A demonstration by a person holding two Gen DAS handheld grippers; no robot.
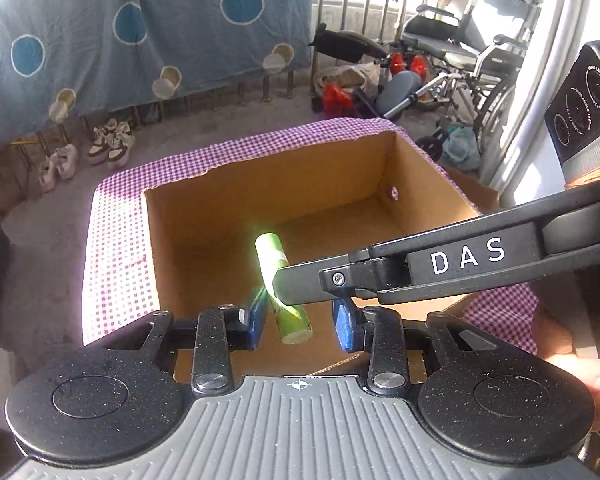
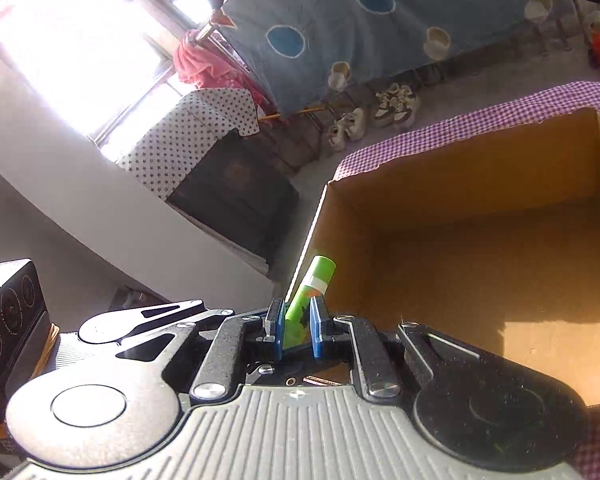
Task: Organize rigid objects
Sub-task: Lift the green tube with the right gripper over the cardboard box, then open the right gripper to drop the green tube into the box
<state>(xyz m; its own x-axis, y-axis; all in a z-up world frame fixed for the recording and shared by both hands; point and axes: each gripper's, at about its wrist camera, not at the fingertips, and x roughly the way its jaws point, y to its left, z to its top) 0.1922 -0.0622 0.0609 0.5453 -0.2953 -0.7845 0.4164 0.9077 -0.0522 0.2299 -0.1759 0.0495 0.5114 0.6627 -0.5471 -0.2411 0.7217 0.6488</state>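
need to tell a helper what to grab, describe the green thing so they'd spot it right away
Find the open cardboard box on the purple checked cloth. Above its near edge, the right tongs pinch a short tube. It is the only bright green item, with a pale band near one end.
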